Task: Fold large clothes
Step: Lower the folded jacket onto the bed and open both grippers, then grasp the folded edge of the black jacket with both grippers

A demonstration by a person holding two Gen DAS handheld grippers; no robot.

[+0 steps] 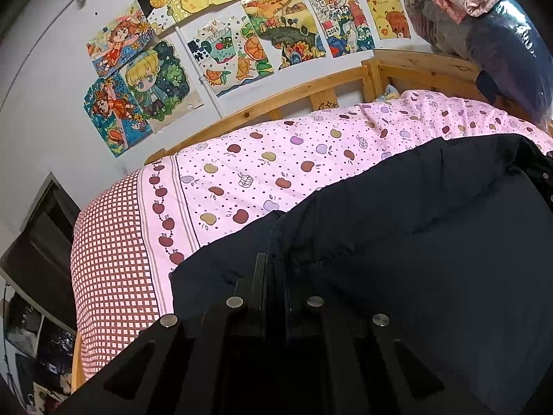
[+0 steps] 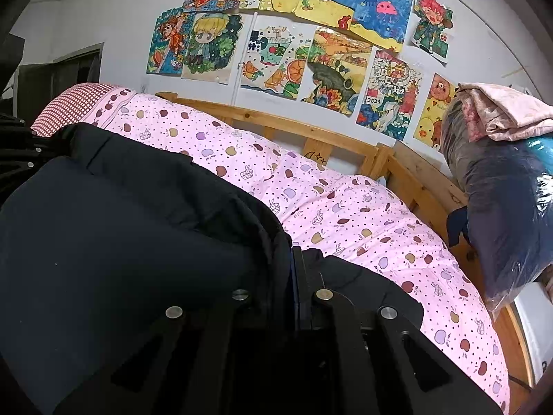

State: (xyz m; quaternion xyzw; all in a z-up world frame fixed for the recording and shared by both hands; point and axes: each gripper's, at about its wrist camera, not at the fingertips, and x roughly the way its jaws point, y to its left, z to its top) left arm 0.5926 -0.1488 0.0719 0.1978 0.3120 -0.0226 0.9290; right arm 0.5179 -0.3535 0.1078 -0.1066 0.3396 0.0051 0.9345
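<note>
Black fingers of the left gripper (image 1: 274,263) pinch the dark padded jacket's (image 1: 397,242) edge; the right gripper (image 2: 295,259) pinches its opposite edge, the jacket lying on the pink apple-print quilt (image 2: 363,214)

Navy jacket (image 1: 397,242), pink apple-print quilt (image 1: 276,159)
</note>
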